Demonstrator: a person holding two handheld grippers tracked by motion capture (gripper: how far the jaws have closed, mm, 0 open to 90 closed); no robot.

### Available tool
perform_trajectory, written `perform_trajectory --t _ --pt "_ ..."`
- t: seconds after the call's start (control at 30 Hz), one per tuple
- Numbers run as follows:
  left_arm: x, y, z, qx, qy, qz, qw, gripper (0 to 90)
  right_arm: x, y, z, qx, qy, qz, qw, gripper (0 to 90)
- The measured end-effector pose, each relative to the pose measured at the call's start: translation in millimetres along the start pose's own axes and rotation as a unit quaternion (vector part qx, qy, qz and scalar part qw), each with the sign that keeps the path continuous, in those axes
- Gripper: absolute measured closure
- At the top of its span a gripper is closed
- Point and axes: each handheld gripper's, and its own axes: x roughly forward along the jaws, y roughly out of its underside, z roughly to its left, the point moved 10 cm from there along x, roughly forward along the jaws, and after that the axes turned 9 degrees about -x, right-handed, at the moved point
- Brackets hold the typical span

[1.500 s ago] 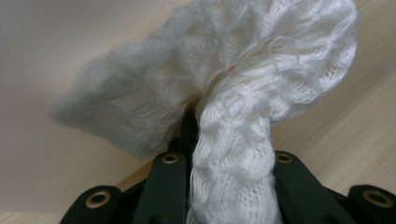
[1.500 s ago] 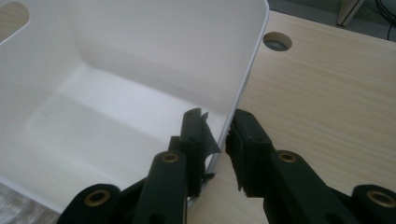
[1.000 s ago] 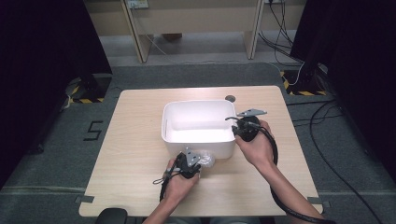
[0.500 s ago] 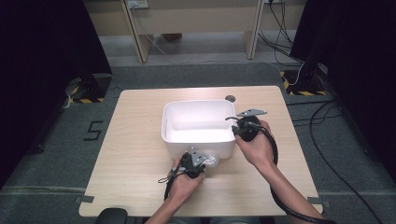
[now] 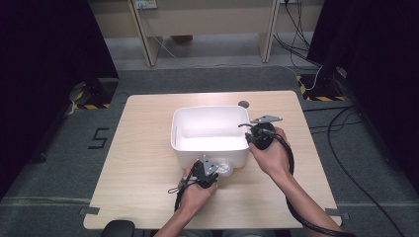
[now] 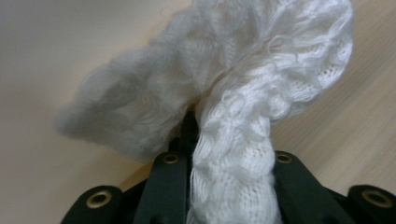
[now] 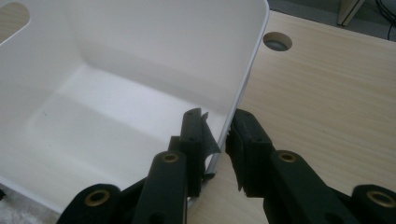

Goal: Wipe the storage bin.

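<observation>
Two hand-held grippers at a white tub on a wooden table.

The right gripper has its jaws closed narrow over the tub's right wall, one jaw inside and one outside, near a round hole in the tabletop beyond the tub's far corner. The left gripper sits just in front of the tub's near wall, jaws pinching a bunched white knitted cloth; whether the cloth touches the tub wall is hard to tell, but it lies right beside it.
</observation>
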Motion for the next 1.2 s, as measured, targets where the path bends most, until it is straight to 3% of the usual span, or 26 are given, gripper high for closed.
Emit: perform_trajectory --t 0.57,1.2 --pt "-28.0 -31.2 -3.6 0.004 0.002 -0.039 0.9992 76.1 -0.1 0.2 0.1 0.001 0.000 0.001 1.0000 75.6" --pt "-29.0 -40.2 -10.5 0.012 0.006 -0.043 0.9990 76.1 -0.1 0.2 0.1 0.003 0.001 0.001 1.0000 75.7"
